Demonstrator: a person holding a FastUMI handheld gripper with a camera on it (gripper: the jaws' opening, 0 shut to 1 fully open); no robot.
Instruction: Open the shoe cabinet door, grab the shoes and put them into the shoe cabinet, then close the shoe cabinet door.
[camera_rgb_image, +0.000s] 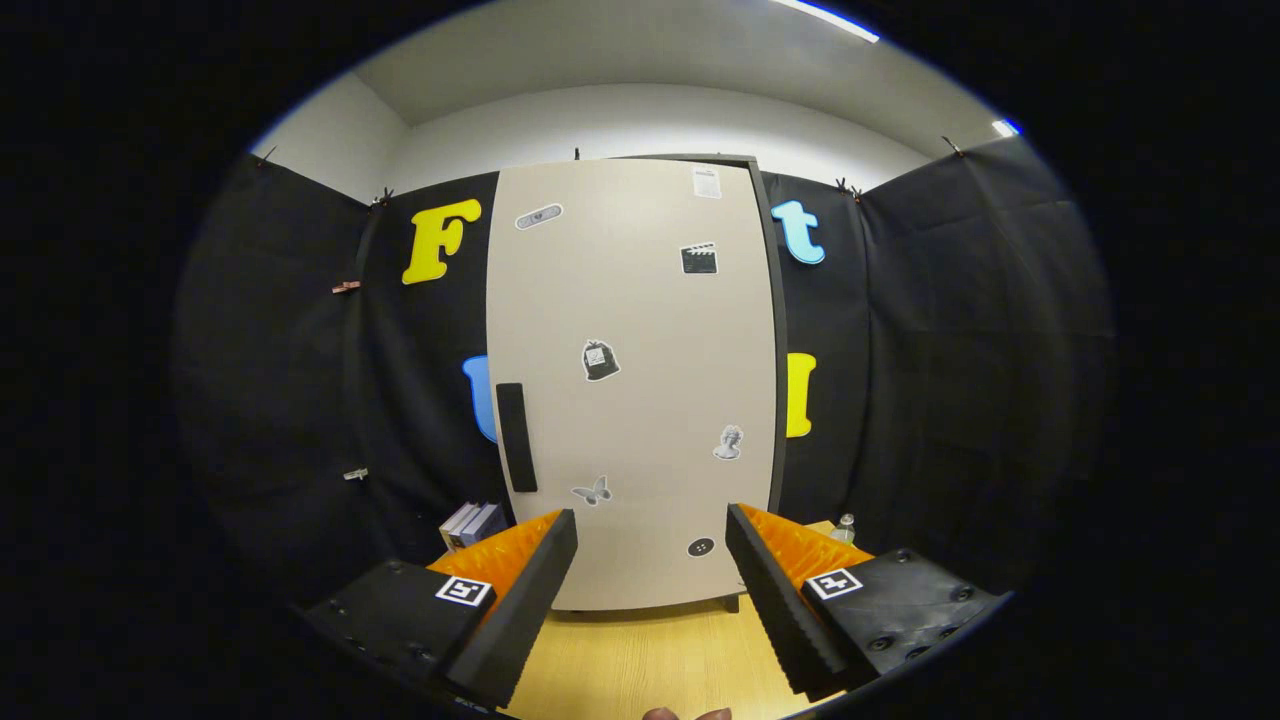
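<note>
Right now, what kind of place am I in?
Probably a recording booth, not a home: black cloth walls, a freestanding shoe cabinet with its door shut on a wooden table, and the open hand-held gripper facing it.

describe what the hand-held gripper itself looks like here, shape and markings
The hand-held gripper has two long wedge-shaped fingers with ribbed, saw-toothed inner faces. Each finger sits on a blocky base with screw heads, and each base carries a square black-and-white marker tag.
</note>
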